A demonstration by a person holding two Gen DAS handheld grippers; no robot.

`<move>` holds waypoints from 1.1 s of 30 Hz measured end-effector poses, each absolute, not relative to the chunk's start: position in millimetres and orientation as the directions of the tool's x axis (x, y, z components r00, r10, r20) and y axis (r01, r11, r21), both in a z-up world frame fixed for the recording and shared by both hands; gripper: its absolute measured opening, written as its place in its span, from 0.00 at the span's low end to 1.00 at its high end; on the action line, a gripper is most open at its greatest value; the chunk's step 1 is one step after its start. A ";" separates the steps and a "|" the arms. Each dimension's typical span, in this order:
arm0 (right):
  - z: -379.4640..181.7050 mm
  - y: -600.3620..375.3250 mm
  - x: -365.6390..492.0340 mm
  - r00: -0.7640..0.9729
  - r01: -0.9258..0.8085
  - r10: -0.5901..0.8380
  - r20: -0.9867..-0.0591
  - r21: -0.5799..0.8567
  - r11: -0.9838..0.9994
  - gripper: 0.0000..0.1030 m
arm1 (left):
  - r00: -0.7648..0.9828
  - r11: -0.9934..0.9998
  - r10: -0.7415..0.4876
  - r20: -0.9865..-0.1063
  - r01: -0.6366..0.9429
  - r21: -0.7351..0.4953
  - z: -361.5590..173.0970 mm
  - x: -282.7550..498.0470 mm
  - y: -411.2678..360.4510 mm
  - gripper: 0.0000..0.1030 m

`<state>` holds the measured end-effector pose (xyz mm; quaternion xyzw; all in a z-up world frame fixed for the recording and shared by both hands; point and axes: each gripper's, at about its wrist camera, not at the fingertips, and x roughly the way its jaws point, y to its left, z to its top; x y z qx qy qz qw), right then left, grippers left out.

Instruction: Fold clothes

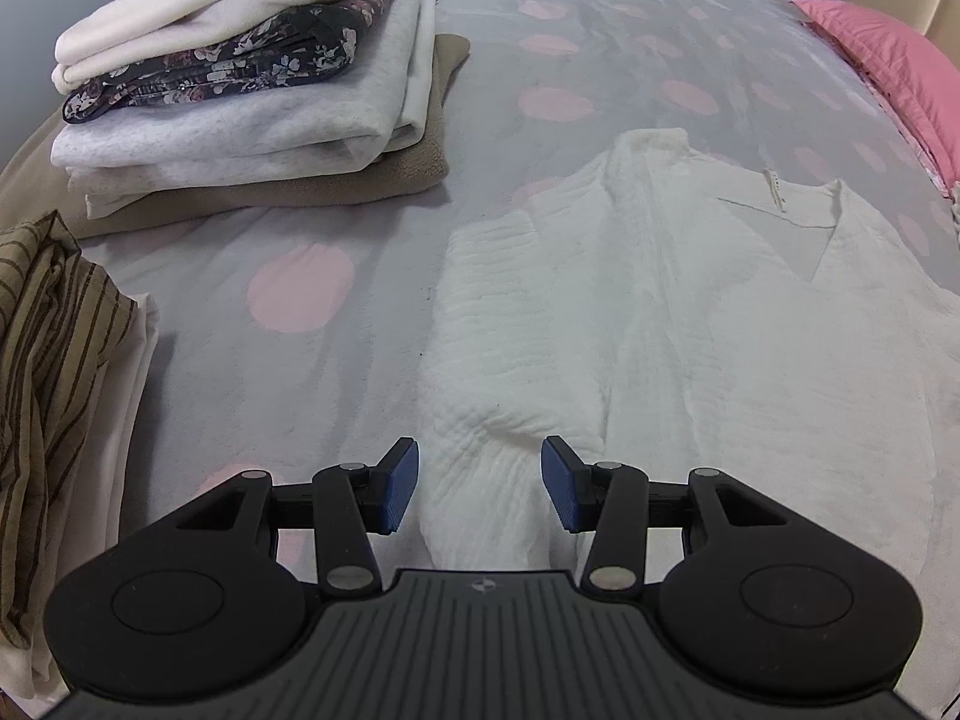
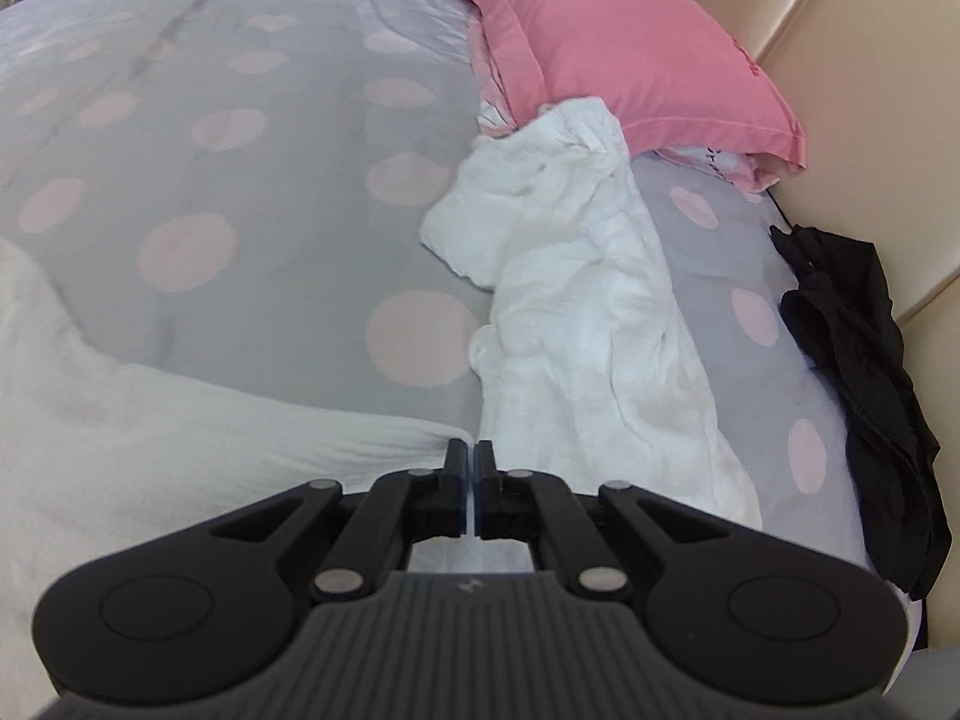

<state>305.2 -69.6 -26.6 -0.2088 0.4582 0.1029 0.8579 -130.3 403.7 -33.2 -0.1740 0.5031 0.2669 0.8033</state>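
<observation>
A white V-neck top lies flat on a grey bedspread with pink dots, collar toward the far side, long axis running away from the left gripper, whose jaws stand apart over its near sleeve. The right gripper has its jaws pressed together on a thin white fabric edge; which garment it belongs to is unclear. The top's right side is cut off.

The left gripper points forward and low, its jaws spread wide apart, blue pads facing each other with nothing between them. The right gripper also points forward and low, its jaws pressed together with only a thin slit between the fingers.
</observation>
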 end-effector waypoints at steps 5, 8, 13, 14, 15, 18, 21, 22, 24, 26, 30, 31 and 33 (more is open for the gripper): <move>-48.6 -73.2 316.7 0.529 -0.356 -0.009 -0.849 -0.232 0.905 0.02 | 0.346 0.795 0.255 -0.903 -0.607 -0.008 -35.5 -122.4 404.5 0.42; -53.0 -79.1 318.0 0.520 -0.334 0.007 -0.854 -0.196 0.922 0.05 | 0.348 0.800 0.250 -0.904 -0.600 -0.009 -35.8 -119.9 403.1 0.42; -25.2 -117.1 296.0 0.568 -0.233 0.097 -0.817 -0.046 0.971 0.34 | 0.366 0.805 0.244 -0.898 -0.593 -0.023 -31.3 -121.6 399.5 0.42; -21.3 -126.5 288.0 0.567 -0.219 0.113 -0.816 -0.017 0.976 0.34 | 0.371 0.803 0.244 -0.896 -0.595 -0.028 -29.9 -122.1 399.2 0.42; -18.8 -136.3 279.8 0.568 -0.201 0.124 -0.814 0.008 0.979 0.34 | 0.376 0.801 0.244 -0.894 -0.597 -0.033 -28.4 -122.6 399.0 0.42; -18.9 -167.8 255.4 0.545 -0.119 0.129 -0.829 0.076 0.990 0.34 | 0.392 0.794 0.244 -0.887 -0.606 -0.049 -22.7 -123.9 398.4 0.42; -26.1 -200.3 234.9 0.504 -0.019 0.167 -0.848 0.182 0.983 0.35 | 0.412 0.790 0.242 -0.878 -0.609 -0.068 -15.8 -124.0 396.6 0.42; -28.8 -210.4 228.0 0.493 0.006 0.191 -0.849 0.224 0.975 0.35 | 0.422 0.792 0.239 -0.875 -0.606 -0.076 -13.2 -124.1 395.2 0.42; -31.9 -224.1 214.5 0.469 0.015 0.247 -0.848 0.287 0.958 0.39 | 0.438 0.795 0.236 -0.868 -0.601 -0.087 -7.6 -125.4 392.9 0.42; -31.5 -229.5 200.8 0.453 -0.022 0.303 -0.838 0.329 0.944 0.47 | 0.453 0.795 0.233 -0.861 -0.598 -0.099 -1.9 -126.5 390.7 0.42; -33.3 -221.3 186.3 0.434 -0.125 0.362 -0.825 0.343 0.931 0.56 | 0.479 0.802 0.219 -0.850 -0.585 -0.124 5.0 -126.6 387.3 0.42; -36.0 -217.2 186.1 0.427 -0.146 0.361 -0.829 0.331 0.932 0.56 | 0.483 0.803 0.218 -0.848 -0.583 -0.125 5.7 -126.2 386.5 0.42; -44.8 -208.5 187.8 0.425 -0.175 0.335 -0.841 0.287 0.942 0.56 | 0.486 0.802 0.216 -0.847 -0.583 -0.130 6.8 -125.5 385.4 0.42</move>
